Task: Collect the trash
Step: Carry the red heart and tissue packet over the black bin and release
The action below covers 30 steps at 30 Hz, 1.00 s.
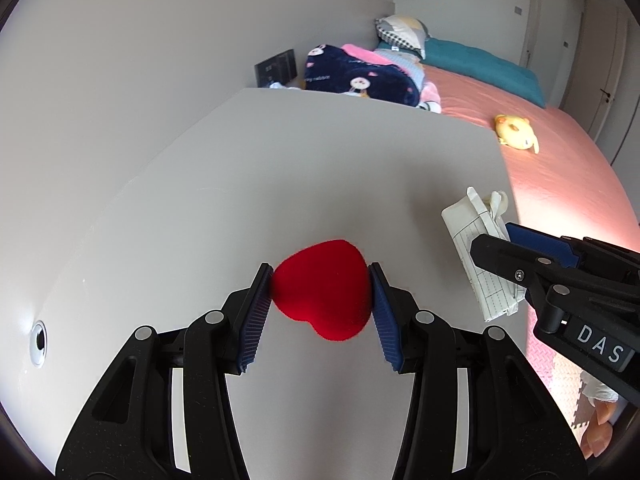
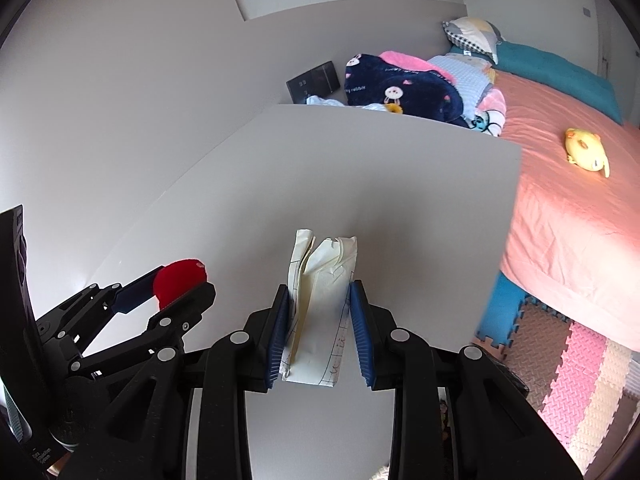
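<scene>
My left gripper (image 1: 320,280) is shut on a red heart-shaped velvet box (image 1: 322,290), its blue pads pressing both sides just above the white desk (image 1: 280,160). My right gripper (image 2: 319,292) is shut on a folded, crumpled piece of lined paper (image 2: 320,320) that stands upright between its pads over the desk. In the left wrist view the paper (image 1: 476,248) and the right gripper (image 1: 500,240) sit at the right. In the right wrist view the red box (image 2: 180,278) and the left gripper (image 2: 176,288) sit at the left.
The desk's right edge (image 2: 508,220) drops to a bed with a pink sheet (image 2: 560,200), a yellow plush toy (image 2: 586,150) and folded blankets (image 2: 400,84). Foam floor mats (image 2: 580,380) lie below. A cable hole (image 1: 39,342) is in the desk at left.
</scene>
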Tool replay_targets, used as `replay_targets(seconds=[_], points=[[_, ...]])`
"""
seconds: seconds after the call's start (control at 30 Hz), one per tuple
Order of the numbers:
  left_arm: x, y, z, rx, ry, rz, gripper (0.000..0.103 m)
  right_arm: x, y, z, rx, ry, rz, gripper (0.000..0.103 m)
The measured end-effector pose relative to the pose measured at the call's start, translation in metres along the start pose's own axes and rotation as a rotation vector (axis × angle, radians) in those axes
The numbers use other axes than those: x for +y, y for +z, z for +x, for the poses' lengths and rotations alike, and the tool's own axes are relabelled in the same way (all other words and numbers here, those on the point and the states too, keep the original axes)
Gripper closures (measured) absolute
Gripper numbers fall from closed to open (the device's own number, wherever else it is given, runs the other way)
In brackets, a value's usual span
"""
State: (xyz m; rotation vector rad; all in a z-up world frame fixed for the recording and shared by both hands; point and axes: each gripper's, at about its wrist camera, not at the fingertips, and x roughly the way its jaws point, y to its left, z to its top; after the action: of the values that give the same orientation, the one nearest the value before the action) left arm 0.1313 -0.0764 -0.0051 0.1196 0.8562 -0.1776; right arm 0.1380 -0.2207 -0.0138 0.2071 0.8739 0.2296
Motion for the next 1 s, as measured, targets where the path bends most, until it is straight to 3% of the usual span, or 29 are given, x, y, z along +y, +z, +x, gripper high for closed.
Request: replay_targets(seconds=[1.0], points=[[-0.12,-0.041,-0.049,-0.041,-0.122,0.151,0.055,-0.075,-0.075,-0.114,-0.097,-0.082,0.057,0.07]])
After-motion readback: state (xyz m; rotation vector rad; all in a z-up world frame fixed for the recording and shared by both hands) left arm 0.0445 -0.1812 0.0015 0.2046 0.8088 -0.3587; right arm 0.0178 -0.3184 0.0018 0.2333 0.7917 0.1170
